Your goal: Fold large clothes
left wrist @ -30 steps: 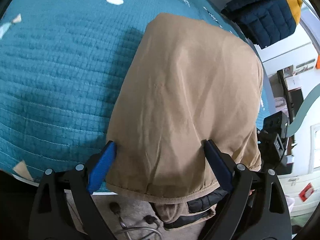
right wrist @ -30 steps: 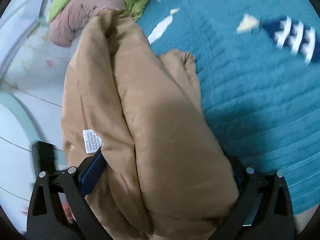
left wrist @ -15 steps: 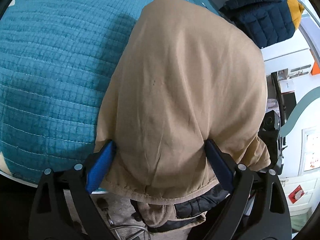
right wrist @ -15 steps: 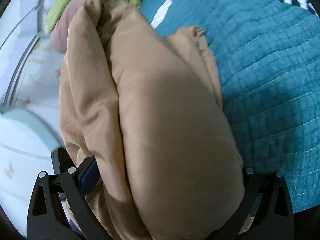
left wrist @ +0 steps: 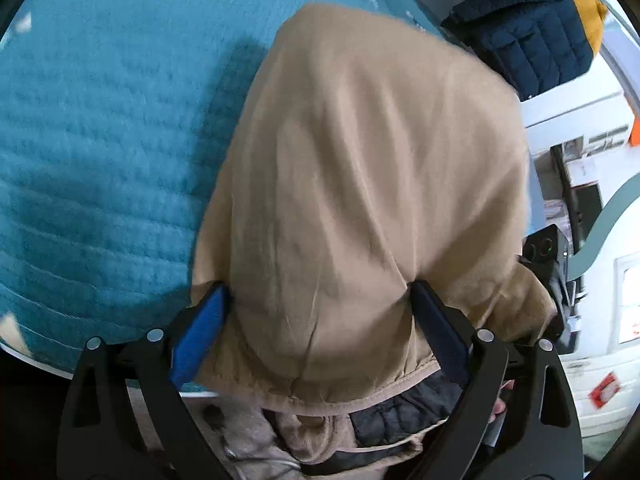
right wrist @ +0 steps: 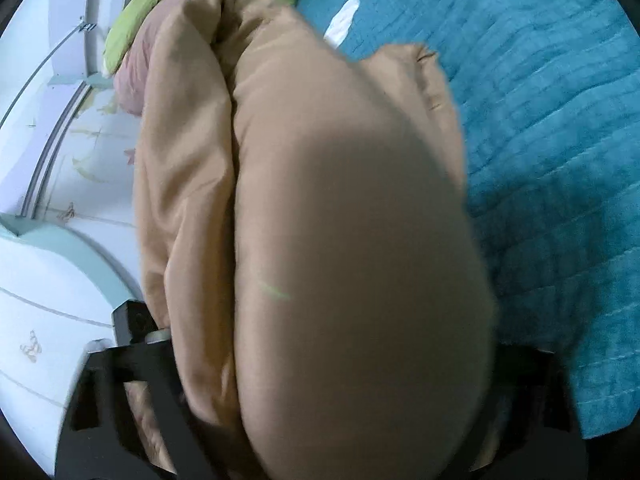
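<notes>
A puffy tan jacket hangs bunched above the teal quilted bed. My left gripper has the jacket's hem end wedged between its blue pads, which press it from both sides. The dark quilted lining shows below the hem. In the right wrist view the jacket fills the frame as two thick folds. My right gripper is closing on this bulk, and fabric hides its pads. The picture is blurred.
A navy and yellow puffer jacket lies at the bed's far right corner. Green and pink bedding is piled at the bed's far end by the pale wall. Teal quilt spreads to the right.
The jacket has swung and lifted a little over the bed. The right wrist view has rolled and now shows more wall on the left. The left gripper has kept its hold.
</notes>
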The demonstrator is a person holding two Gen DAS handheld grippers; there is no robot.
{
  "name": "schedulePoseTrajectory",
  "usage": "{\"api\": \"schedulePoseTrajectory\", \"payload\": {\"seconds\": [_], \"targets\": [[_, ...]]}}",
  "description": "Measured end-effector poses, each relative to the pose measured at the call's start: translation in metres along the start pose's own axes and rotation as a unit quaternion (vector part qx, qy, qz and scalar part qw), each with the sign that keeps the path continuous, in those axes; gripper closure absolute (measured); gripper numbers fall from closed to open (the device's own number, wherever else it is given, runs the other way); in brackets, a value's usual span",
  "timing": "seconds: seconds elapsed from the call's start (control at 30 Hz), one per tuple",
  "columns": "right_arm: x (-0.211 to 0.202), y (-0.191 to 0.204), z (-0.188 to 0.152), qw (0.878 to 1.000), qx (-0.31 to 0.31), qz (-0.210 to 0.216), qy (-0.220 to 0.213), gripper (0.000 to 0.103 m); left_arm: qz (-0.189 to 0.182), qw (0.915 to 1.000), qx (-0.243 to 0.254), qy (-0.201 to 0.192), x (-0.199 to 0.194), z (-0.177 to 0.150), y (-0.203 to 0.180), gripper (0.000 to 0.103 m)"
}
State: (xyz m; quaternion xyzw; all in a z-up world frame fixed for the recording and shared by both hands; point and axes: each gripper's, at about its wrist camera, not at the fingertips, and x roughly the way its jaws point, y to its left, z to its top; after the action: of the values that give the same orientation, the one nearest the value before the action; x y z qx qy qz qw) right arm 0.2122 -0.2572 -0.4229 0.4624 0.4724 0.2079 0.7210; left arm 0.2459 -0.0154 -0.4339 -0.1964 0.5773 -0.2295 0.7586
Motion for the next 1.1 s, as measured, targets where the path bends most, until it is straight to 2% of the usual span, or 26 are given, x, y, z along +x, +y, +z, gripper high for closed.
{"api": "schedulePoseTrajectory", "payload": {"seconds": [0.07,0.13,0.2,0.27,0.47,0.5,0.53,0.57,0.6,0.7,0.73,0.93,1.1], "targets": [[-0.005,-0.001,0.000,1.000,0.002,0.007,-0.011,0.048,0.003,0.9996,0.001,-0.028,-0.014,0.001,-0.001,0.011],[-0.005,-0.002,0.001,1.000,0.003,0.009,-0.011,0.050,0.005,0.9992,-0.010,-0.037,-0.020,0.005,0.004,0.011],[-0.004,-0.004,0.003,1.000,0.012,0.019,-0.011,0.050,0.008,0.9995,-0.025,-0.017,-0.013,0.010,0.013,0.009],[-0.003,-0.010,-0.003,0.999,0.023,0.027,-0.010,0.050,-0.007,0.9992,-0.040,0.004,-0.002,0.010,0.018,0.005],[-0.016,-0.039,-0.001,0.995,0.068,0.071,-0.008,0.050,-0.037,0.9978,-0.052,0.018,0.013,0.018,0.012,0.006],[-0.017,-0.041,-0.001,0.993,0.077,0.090,-0.002,0.050,-0.055,0.9971,-0.048,0.020,0.014,0.021,0.009,0.019],[-0.018,-0.040,-0.002,0.992,0.079,0.098,-0.003,0.050,-0.067,0.9967,-0.042,0.019,0.014,0.021,0.005,0.024],[-0.019,-0.037,-0.002,0.991,0.079,0.106,-0.003,0.050,-0.054,0.9982,-0.024,0.010,0.009,0.021,-0.003,0.027],[-0.020,-0.035,-0.003,0.990,0.080,0.117,-0.005,0.050,-0.048,0.9987,-0.014,0.005,0.006,0.022,-0.007,0.035],[-0.020,-0.025,-0.007,0.987,0.078,0.137,-0.009,0.051,-0.052,0.9985,-0.010,-0.011,-0.012,0.026,-0.006,0.056],[-0.018,-0.016,-0.007,0.986,0.072,0.147,-0.009,0.051,-0.052,0.9984,-0.005,-0.019,-0.021,0.026,-0.004,0.059],[0.019,0.044,-0.005,0.983,0.023,0.181,0.009,0.051,-0.043,0.9963,0.006,-0.075,-0.085,0.035,0.015,0.061],[0.070,0.115,0.002,0.975,-0.027,0.215,0.041,0.051,-0.026,0.9906,0.007,-0.134,-0.166,0.049,0.048,0.061]]}}
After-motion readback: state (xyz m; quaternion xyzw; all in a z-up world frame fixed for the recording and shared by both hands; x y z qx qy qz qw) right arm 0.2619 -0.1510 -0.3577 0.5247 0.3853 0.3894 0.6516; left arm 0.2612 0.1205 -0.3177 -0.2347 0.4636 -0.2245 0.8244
